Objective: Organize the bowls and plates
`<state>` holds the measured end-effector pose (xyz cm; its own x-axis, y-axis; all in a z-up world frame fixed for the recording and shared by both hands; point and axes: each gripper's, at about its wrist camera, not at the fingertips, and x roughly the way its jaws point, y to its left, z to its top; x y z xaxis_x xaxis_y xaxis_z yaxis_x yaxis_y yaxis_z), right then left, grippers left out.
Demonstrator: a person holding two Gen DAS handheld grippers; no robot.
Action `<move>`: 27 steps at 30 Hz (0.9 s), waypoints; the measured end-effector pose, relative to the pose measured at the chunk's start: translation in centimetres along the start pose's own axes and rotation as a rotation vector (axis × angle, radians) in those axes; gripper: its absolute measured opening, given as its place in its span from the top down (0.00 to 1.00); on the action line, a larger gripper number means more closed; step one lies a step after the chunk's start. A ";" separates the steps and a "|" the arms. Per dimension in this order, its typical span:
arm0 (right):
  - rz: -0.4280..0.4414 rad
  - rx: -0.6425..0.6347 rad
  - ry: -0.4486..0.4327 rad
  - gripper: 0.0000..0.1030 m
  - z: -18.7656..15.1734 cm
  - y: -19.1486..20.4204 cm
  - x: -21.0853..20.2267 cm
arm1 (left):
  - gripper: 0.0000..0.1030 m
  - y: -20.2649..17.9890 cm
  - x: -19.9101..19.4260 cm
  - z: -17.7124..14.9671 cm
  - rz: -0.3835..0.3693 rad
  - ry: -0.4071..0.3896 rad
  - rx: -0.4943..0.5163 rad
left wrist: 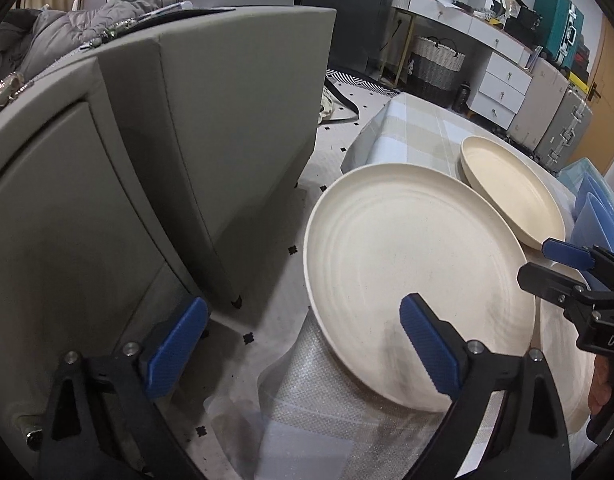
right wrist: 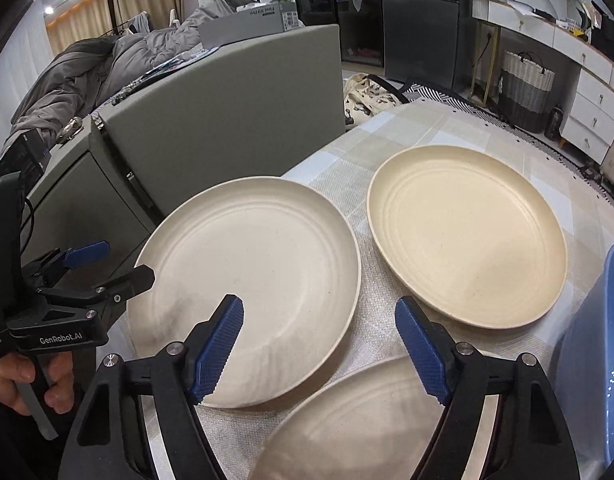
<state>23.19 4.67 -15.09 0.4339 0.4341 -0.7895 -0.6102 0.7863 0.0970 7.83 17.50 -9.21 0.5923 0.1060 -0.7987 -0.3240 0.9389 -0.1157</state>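
Cream plates lay on the bench: a pale plate [right wrist: 247, 276], a yellower plate [right wrist: 467, 236] beside it, a third plate [right wrist: 347, 420] nearest. The left gripper [left wrist: 307, 352] and right gripper [right wrist: 319, 340] had wide, empty jaws. To grip well, each should probably straddle one rim only.

Open left claw [left wrist: 303, 350] over cream plate [left wrist: 391, 268]

The surface [right wrist: 435, 136], under a pale checked cloth, bears three cream plates [right wrist: 251, 280] lying near one another and a blue bowl [right wrist: 595, 344].
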 end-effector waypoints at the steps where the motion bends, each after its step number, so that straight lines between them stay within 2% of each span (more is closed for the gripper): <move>1: 0.005 0.007 0.003 0.25 0.0 -0.1 0.2 | 0.07 0.0 0.1 -0.1 -0.001 0.004 0.000; 5: 0.021 0.030 0.025 0.26 0.2 -0.5 1.1 | 0.16 0.1 0.8 -0.3 -0.001 0.022 -0.007; 7: 0.021 0.030 0.037 0.30 0.2 -0.4 1.5 | 0.18 0.1 1.1 -0.4 0.000 0.035 -0.011; 11: 0.021 0.025 0.051 0.33 -0.1 -0.3 1.9 | 0.34 0.1 1.8 -0.6 -0.014 0.067 -0.020; 15: 0.019 0.033 0.055 0.35 0.0 -0.5 2.1 | 0.39 0.1 1.7 -0.6 -0.020 0.071 -0.019; 27: -0.014 0.005 0.072 0.64 -0.4 -0.1 2.9 | 0.69 -0.2 1.2 -0.8 -0.087 0.069 -0.002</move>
<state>24.28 5.65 -17.68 0.3935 0.3906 -0.8322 -0.6014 0.7941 0.0884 8.04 17.22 -10.65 0.5663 0.0015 -0.8242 -0.2750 0.9430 -0.1873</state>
